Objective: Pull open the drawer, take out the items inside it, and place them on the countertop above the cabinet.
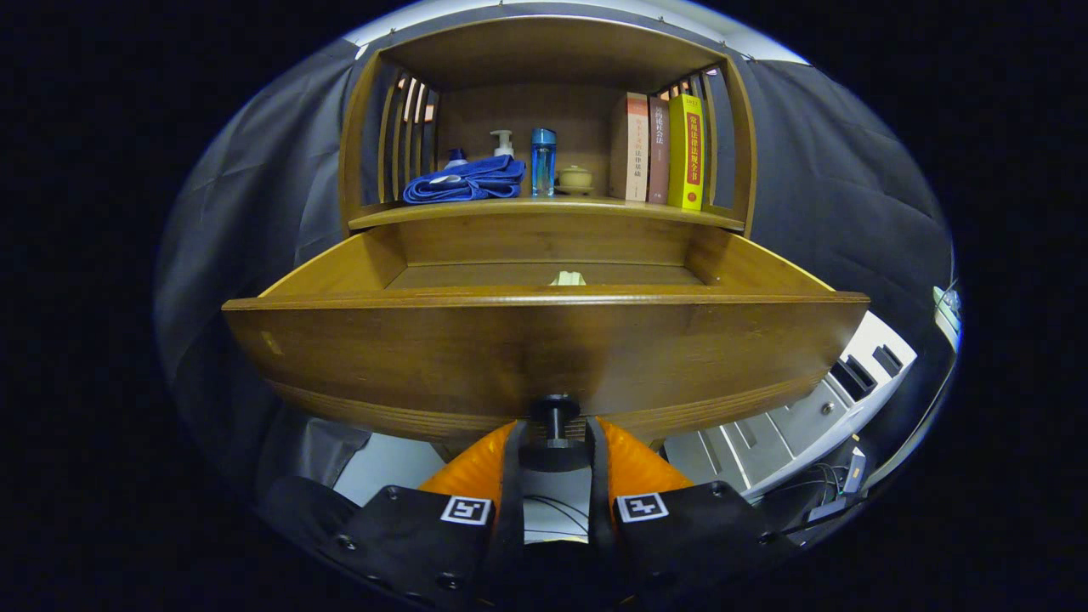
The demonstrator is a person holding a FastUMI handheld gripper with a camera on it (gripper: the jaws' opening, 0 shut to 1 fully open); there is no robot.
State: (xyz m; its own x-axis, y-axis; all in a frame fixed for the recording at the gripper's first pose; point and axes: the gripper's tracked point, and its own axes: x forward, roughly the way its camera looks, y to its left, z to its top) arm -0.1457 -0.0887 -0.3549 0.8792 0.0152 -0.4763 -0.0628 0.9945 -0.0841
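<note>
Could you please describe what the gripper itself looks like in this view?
The gripper has two tapered, ribbed fingers rising from black, blocky mounts studded with round screws. Each mount carries a square black-and-white fiducial marker. Thin dark cables trail below, between the mounts.

Drawer (544,340) front panel blocks most of interior; near part of floor hidden behind it. Small pale item (568,277) inside drawer shows only its top above front edge; kind cannot tell. Knob (555,429) sits between fingers of gripper (554,446); contact of both fingers on knob hard to tell, its sides covered. Pump bottle (501,143) lower half hidden behind folded blue cloth (465,180). Book (686,151) spine lettering too small.
</note>
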